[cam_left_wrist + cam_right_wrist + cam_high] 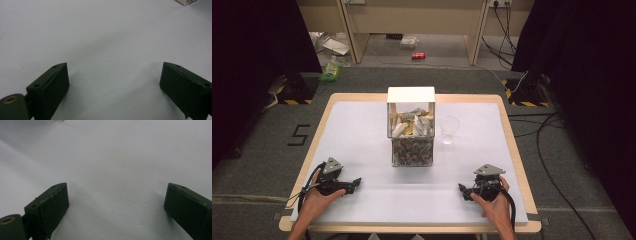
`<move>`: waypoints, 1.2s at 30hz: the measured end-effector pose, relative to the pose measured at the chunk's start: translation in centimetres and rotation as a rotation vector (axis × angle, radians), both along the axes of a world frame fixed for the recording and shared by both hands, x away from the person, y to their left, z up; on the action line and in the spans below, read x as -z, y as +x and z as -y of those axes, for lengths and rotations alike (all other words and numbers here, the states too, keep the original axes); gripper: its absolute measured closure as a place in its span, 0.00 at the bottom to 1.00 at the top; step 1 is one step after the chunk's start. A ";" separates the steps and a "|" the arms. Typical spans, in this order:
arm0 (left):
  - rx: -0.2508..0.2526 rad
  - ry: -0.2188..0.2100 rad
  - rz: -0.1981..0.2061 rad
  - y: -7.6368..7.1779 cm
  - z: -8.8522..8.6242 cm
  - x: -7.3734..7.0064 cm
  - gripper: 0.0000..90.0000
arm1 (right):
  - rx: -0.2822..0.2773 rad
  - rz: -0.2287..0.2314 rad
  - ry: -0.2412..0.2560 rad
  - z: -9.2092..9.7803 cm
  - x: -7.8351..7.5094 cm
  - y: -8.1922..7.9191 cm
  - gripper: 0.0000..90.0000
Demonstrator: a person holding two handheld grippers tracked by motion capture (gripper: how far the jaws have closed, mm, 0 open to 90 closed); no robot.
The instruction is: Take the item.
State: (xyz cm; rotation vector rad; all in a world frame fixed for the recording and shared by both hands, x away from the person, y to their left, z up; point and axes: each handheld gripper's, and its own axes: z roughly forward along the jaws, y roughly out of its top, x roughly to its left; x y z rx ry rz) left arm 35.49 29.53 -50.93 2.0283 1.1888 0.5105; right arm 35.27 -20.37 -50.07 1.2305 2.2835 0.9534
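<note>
A clear box [411, 127] with a white lid stands at the middle of the white table top [362, 130], with pale wrapped pieces in its upper part and darker pieces below. A clear plastic cup [449, 129] stands just right of it. My left gripper [357, 182] rests near the front left of the table, pointing right. My right gripper [460, 189] rests near the front right, pointing left. Both are open, jaws wide apart over bare white surface in the left gripper view [113, 77] and the right gripper view [116, 197]. Neither holds anything.
The table's wooden edge [412, 227] runs along the front. Beyond the table, the floor holds cables [542, 145], a red can [418, 56] and a green bottle [331, 70]. Dark curtains hang on both sides.
</note>
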 end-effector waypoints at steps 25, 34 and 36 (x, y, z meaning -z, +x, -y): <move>0.000 -0.002 -0.001 0.0 0.0 0.0 0.09 | 0.014 0.092 0.079 0.0 -1.4 -0.5 0.17; 0.000 -0.001 -0.001 0.0 0.0 0.0 0.09 | 0.005 0.164 0.112 -0.6 -3.1 -1.1 0.18; 0.001 -0.001 -0.002 0.0 0.0 0.0 0.09 | 0.012 0.181 0.118 -0.8 -3.6 -1.1 0.18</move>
